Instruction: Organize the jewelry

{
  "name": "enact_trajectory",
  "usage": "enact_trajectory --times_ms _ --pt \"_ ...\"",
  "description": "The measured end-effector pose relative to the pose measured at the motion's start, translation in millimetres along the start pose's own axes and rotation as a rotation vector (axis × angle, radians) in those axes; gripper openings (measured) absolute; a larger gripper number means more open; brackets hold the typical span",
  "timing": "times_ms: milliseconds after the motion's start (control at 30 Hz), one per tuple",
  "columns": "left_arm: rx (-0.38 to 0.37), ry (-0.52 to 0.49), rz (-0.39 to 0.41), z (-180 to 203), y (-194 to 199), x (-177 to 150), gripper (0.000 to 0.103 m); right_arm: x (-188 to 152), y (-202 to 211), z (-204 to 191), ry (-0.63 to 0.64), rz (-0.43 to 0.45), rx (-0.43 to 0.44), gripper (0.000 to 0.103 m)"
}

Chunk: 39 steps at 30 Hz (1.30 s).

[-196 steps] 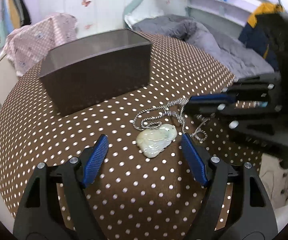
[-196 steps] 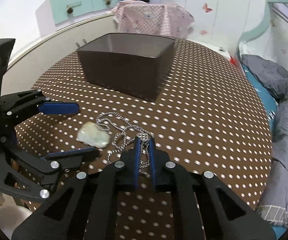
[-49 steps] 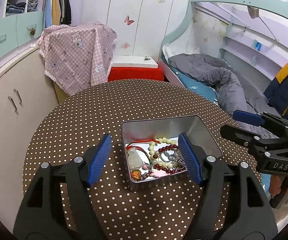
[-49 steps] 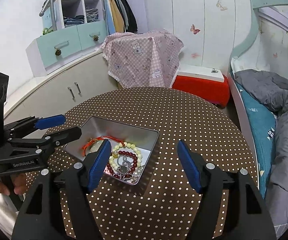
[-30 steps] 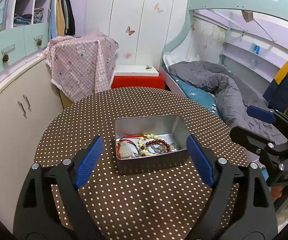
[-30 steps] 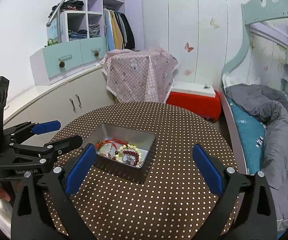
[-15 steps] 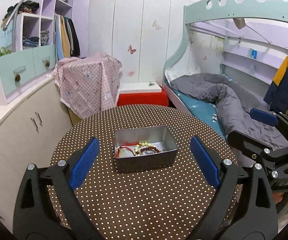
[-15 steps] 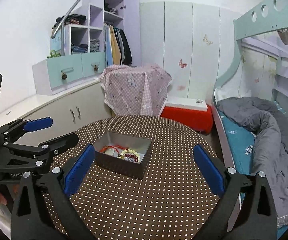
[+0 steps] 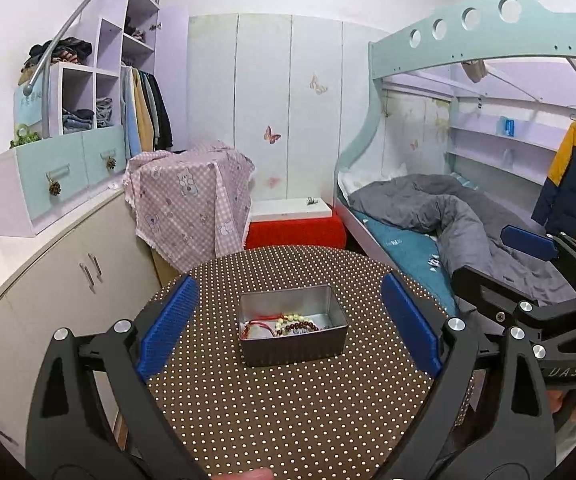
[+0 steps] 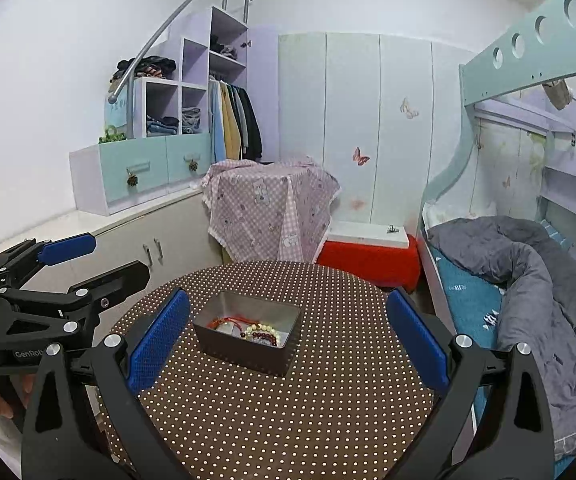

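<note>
The left gripper (image 9: 288, 328) stood with its jaws spread wide and held nothing; its blue pads (image 9: 167, 326) framed the lower centre of the left wrist view, well apart from anything on the table. The right gripper (image 10: 286, 338) was likewise wide open and empty in its own view, with its blue pads (image 10: 159, 340) flanking the lower centre of the frame. Each tool also appeared in the other's view: the right gripper at the right edge of the left wrist view, the left gripper at the left edge of the right wrist view, both off the table's rim. Between the pads, in the lower centre of both frames, a grey metal tin (image 9: 293, 338) rested on the round table (image 9: 288, 408), which was covered in a brown cloth with white dots. The jewelry (image 9: 284, 325) lay inside the tin: a red cord, a pale bead bracelet and a dark red bead bracelet were distinguishable, with finer pieces too small to identify. Beyond the table, a red box (image 9: 294, 230) with a white top sat at centre frame. A pink checked cloth (image 9: 190, 206) draped a piece of furniture to its left, and a grey duvet (image 9: 456, 216) lay on the bunk bed at right.
</note>
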State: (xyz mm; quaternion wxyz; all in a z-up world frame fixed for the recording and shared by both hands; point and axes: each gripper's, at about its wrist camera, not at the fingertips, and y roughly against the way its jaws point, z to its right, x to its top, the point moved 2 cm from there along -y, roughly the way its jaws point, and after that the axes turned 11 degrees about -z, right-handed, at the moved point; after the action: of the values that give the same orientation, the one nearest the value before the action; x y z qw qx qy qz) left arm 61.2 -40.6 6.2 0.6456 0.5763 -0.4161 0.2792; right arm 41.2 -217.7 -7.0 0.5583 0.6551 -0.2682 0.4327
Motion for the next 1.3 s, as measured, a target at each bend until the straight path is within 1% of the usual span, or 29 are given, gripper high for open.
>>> enact_trajectory --times_ms 300,533,667,1300 --pt "0.003 0.014 0.016 -0.5 8.6 1.6 0.093 1.9 8.1 -0.4 0.007 0.028 -0.007 0.095" --pt "0.001 0.023 0.015 -1.5 9.2 2.8 0.095 0.1 9.3 0.1 0.007 0.03 -0.009 0.095" --pt "-0.012 0.028 0.014 -4.9 8.3 2.1 0.096 0.8 9.6 -0.5 0.008 0.032 -0.01 0.095" --pt "-0.01 0.024 0.006 -3.7 6.0 1.3 0.096 -0.8 9.7 -1.7 0.005 0.02 -0.019 0.095"
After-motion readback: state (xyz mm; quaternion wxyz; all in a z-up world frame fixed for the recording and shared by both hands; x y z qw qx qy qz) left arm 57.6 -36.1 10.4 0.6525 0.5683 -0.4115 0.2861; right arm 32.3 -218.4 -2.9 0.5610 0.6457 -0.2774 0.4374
